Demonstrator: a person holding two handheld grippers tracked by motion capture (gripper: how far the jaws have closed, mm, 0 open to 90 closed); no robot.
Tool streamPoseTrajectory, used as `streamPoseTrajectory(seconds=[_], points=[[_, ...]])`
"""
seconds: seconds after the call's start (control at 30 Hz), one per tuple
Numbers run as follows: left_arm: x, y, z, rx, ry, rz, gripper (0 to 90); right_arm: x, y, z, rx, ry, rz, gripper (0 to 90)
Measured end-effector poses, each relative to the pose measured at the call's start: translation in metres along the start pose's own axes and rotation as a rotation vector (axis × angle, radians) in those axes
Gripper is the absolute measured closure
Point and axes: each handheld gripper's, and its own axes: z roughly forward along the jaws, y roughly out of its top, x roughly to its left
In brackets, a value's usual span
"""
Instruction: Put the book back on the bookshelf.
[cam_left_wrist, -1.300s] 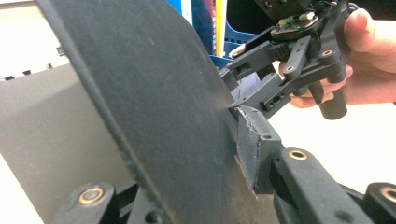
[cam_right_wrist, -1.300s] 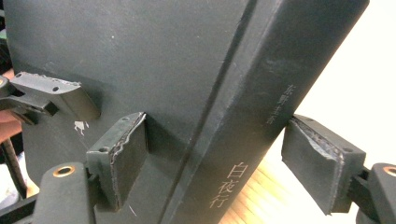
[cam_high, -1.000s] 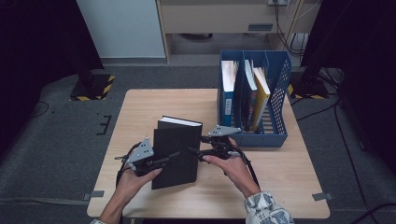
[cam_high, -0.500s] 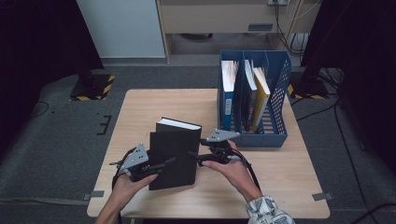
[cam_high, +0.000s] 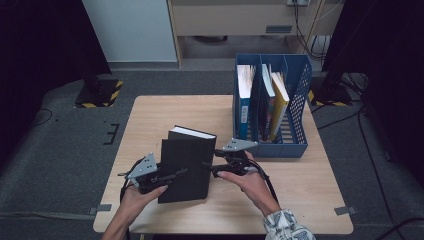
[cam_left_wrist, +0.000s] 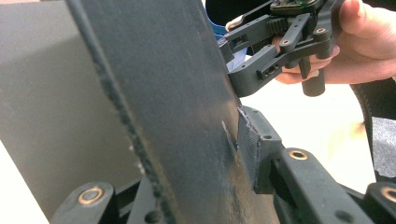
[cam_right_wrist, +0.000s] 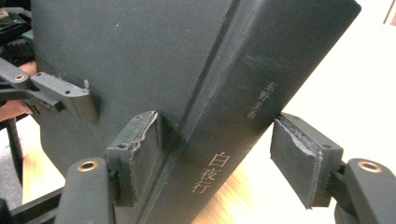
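A thick black hardback book (cam_high: 187, 160) stands tilted on the wooden table (cam_high: 305, 195), its page edge showing at the top. My left gripper (cam_high: 181, 173) comes in from the book's left and is shut on the front cover; one pad (cam_left_wrist: 254, 144) presses the cover (cam_left_wrist: 163, 93). My right gripper (cam_right_wrist: 217, 154) straddles the lettered spine (cam_right_wrist: 243, 112). Its jaws have just been closing, the near pad (cam_right_wrist: 142, 149) flat on the cover, the other touching at its tip. In the high view the right gripper (cam_high: 209, 167) sits at the book's right edge.
A blue mesh file box (cam_high: 300, 100) stands at the table's back right with several upright books in it, just behind the right hand. Bare tabletop lies to the book's left and along the front right. Dark stands flank the table on the floor.
The left gripper drew slightly back toward the front left and returned to the cover. The book and the right gripper have hardly moved.
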Motion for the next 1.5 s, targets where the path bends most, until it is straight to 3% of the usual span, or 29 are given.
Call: streamPoseTrajectory(seconds=[0.23, 0.77, 1.03, 1.5], points=[[0.001, -0.001, 0.000, -0.004, -0.008, 0.021, 72.3, -0.002, 0.003, 0.002, -0.008, 0.005, 0.015, 34.6], [0.016, -0.004, 0.013, -0.015, -0.034, -0.016, 71.5, -0.003, 0.018, -0.005, -0.038, -0.008, -0.008, 38.1], [0.014, -0.008, 0.010, -0.015, -0.030, -0.004, 68.3, 0.003, 0.020, -0.008, -0.035, 0.002, -0.058, 39.4], [0.007, -0.012, 0.005, 0.008, -0.006, 0.011, 63.7, 0.010, 0.018, -0.013, -0.035, 0.012, -0.094, 40.8]])
